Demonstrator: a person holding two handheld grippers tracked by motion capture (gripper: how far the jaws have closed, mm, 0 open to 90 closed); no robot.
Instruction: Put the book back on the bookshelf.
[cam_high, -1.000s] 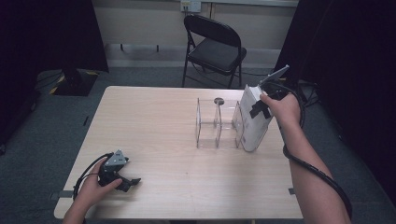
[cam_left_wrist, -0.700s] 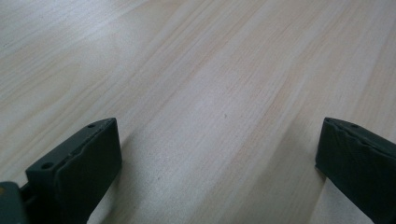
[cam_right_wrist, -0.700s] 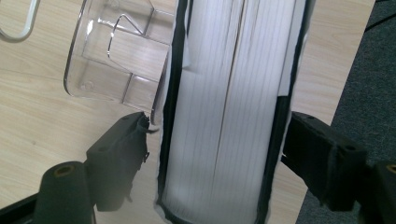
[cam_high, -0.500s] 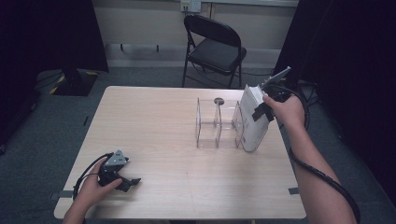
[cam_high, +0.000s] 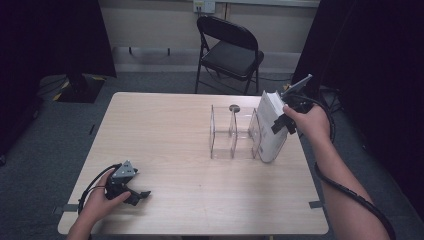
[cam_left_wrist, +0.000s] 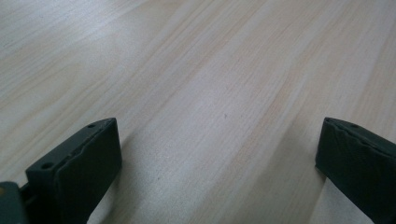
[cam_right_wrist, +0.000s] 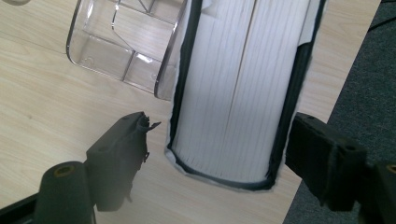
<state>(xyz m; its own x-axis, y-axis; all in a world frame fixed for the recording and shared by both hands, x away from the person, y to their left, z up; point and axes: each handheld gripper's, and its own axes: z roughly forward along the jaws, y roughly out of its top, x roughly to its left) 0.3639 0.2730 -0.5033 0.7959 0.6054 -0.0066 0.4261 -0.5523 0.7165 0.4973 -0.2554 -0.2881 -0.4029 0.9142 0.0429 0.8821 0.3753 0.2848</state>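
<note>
My right gripper (cam_high: 281, 121) is up at the far right of the counter (cam_high: 170, 145), with a thick book (cam_high: 270, 127) standing on edge between its jaws. In the right gripper view the book (cam_right_wrist: 238, 93) shows its white page block framed by dark covers, and my jaws straddle it on both sides. The right pad looks set against the cover; on the left I see a sliver of wood between pad and cover, so I can't swear the grip is pressing home, though I judge the book is held. It leans against the right end of a clear acrylic rack (cam_high: 232, 135) with upright dividers, its lower end on the counter.

I'd expect the book to be heavy for its size and stiff across the covers, but the covers look smooth, so it could slide or swing if pinched near a corner. The best hold is across the full thickness, mid-height, squeezing both covers so the pages stay shut. The rack is light and would skid if nudged.

My left gripper (cam_high: 131, 192) rests near the front left corner, jaws spread wide over bare wood, holding nothing.
</note>
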